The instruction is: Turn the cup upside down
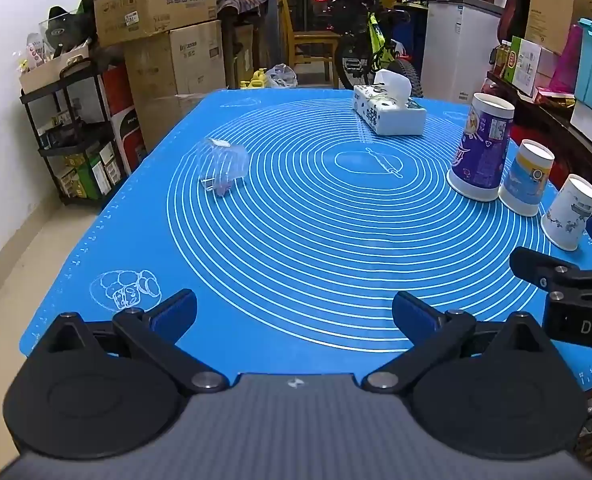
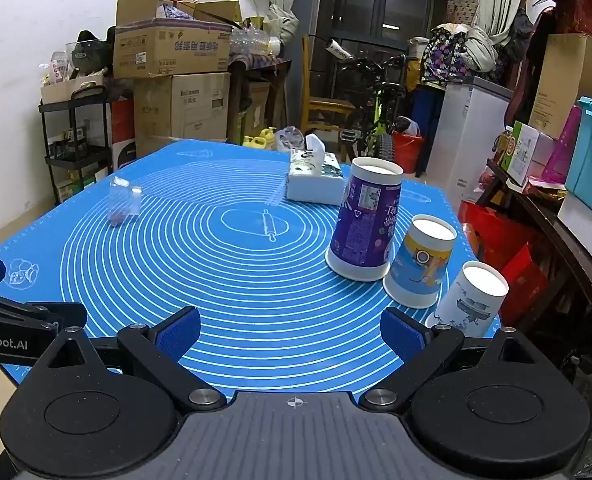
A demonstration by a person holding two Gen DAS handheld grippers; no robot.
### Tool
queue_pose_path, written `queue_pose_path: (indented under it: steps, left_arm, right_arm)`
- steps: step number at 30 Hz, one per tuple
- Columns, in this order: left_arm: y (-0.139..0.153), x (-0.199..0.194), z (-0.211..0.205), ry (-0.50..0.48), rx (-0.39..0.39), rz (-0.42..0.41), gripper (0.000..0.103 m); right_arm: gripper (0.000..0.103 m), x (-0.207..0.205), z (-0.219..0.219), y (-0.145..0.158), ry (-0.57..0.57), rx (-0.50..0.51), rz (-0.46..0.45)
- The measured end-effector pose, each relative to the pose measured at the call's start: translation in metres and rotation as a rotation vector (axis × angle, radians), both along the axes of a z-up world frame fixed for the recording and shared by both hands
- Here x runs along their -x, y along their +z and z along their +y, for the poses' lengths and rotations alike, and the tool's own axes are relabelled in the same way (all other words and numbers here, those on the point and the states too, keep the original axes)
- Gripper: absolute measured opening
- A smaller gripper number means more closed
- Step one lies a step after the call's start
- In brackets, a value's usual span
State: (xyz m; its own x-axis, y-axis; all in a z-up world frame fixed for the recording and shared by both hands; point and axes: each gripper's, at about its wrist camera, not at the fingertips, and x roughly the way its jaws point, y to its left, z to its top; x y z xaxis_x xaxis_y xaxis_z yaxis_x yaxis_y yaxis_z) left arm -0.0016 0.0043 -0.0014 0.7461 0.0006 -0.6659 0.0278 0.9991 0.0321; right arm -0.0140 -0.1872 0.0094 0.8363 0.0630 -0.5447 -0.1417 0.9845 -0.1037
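Here we hold both grippers low at the near edge of the blue mat [image 2: 223, 280], each spread wide and holding nothing. Starting at the far left, a clear plastic cup [image 1: 223, 165] sits alone on the mat; in the left wrist view it looks tipped on its side, though its transparency makes the pose hard for us to read. The left gripper [image 1: 293, 312] points roughly toward the mat's middle, well apart from it. A tissue box [image 2: 315, 182] stands at the far middle. Along the right edge three paper cups already stand mouth-down in a row: the tall purple cup [image 2: 363, 224], the yellow-and-blue cup [image 2: 420, 264] and the white cup [image 2: 470, 300], which is just beside the right gripper [image 2: 289, 338].

We judge the clear cup the one left to flip. Its thin wall may buckle or slip under a hard pinch, and we could misjudge its rim. A careless right-hand swing could topple the white cup.
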Motion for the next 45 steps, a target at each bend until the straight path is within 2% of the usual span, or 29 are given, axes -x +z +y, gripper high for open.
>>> queue_pose_path:
  steps: [45]
  left_arm:
    - [-0.0001,-0.0011,-0.0017,0.000,-0.014,-0.003,0.102]
  right_arm:
    - [0.097,-0.0024,-0.0017,-0.0047,0.000,0.004,0.008]
